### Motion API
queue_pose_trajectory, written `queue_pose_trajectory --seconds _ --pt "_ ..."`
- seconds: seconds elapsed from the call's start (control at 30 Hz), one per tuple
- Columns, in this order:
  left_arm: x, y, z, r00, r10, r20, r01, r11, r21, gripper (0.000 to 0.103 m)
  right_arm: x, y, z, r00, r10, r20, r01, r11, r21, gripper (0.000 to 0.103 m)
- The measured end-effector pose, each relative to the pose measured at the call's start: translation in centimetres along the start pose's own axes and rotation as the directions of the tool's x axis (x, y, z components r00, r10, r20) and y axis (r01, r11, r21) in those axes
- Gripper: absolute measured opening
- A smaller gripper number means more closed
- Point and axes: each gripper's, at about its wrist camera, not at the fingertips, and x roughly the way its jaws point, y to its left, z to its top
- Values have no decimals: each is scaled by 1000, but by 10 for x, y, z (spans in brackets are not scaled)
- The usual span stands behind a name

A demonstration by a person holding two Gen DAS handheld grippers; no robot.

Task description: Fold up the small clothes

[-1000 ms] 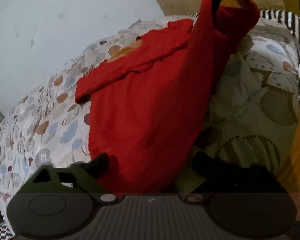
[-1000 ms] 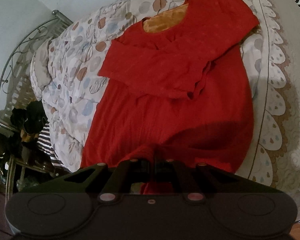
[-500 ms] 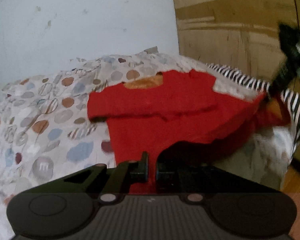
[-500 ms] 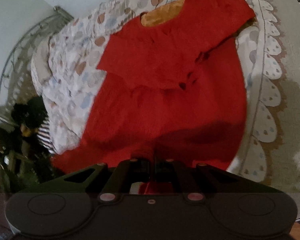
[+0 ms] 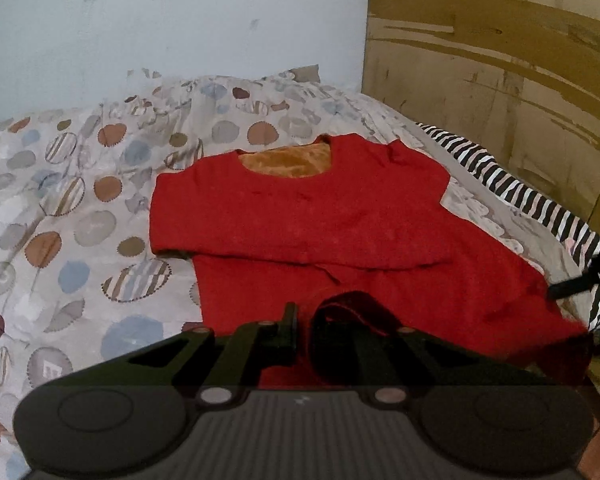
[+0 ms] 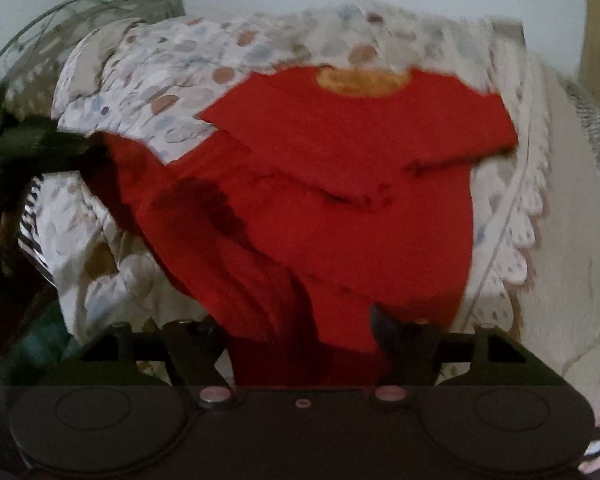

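Red top (image 5: 340, 216) lies flat on my spotted bedspread (image 5: 80, 200), sleeves folded across chest. My left gripper (image 5: 304, 320) pinches hem; right gripper (image 6: 300, 336) jaws just opened, hem loose between them.

A pale wall (image 5: 172, 28) stands behind the bed (image 5: 60, 208), with a wooden wardrobe (image 5: 496, 64) at the right. A curved metal bedstead (image 6: 60, 12) rises far left.

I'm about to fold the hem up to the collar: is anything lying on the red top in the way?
Nothing visible does. The red top lies flat on the bedspread with its sleeves folded across the chest. Nothing else rests between the hem, pinched in the left gripper, and the collar.
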Motion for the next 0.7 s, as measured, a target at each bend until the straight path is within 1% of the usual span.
queue_pose_trajectory --seconds 0.03,0.1,0.17,0.23,0.27,0.3,0.37,0.4,0.43,0.53,0.57,0.6,0.63,0.67,0.7 --pt "0 0 1 1000 -2 -1 2 1000 -2 5 0 10 -6 999 -19 37 20 999 -26 86" --pt "-1 -1 3 1000 -5 1 5 1000 0 5 6 31 -16 995 -61 85 68 994 -85 89" --pt "-2 -2 7 1000 -2 3 2 1000 7 5 14 47 -29 981 -133 138 151 979 -134 90" --pt "-5 -4 9 1000 0 7 0 1000 13 5 26 60 -42 966 -205 155 231 958 -171 90" --pt "-6 -4 9 1000 2 9 -2 1000 15 5 34 66 -49 952 -253 171 284 940 -190 90" --pt "-8 -5 9 1000 5 13 -5 1000 15 5 40 70 -56 934 -302 192 339 918 -207 90" --pt "-11 -5 9 1000 9 16 -9 1000 12 5 52 73 -70 872 -413 262 467 861 -199 86" --pt "-12 -5 8 1000 10 15 -11 1000 12 5 55 71 -76 837 -460 297 520 837 -171 78" --pt "-13 -5 6 1000 13 15 -13 1000 14 5 57 68 -81 808 -495 320 555 821 -133 68" --pt "-19 -5 2 1000 26 17 -27 999 32 5 55 61 -88 754 -558 347 614 786 -71 55" --pt "-21 -6 0 999 30 19 -31 999 37 5 53 59 -91 744 -567 355 627 775 -76 53" --pt "-24 -6 -3 999 30 24 -31 999 41 5 53 57 -94 741 -567 360 632 770 -89 47" --pt "-26 -6 -5 999 27 30 -29 999 41 5 53 56 -96 741 -562 367 634 765 -111 38" --pt "-29 -6 -8 999 26 35 -28 999 43 5 52 56 -98 741 -557 375 639 757 -137 33" --pt "-32 -7 -10 999 27 39 -29 999 46 5 51 56 -100 742 -548 387 639 753 -157 23"
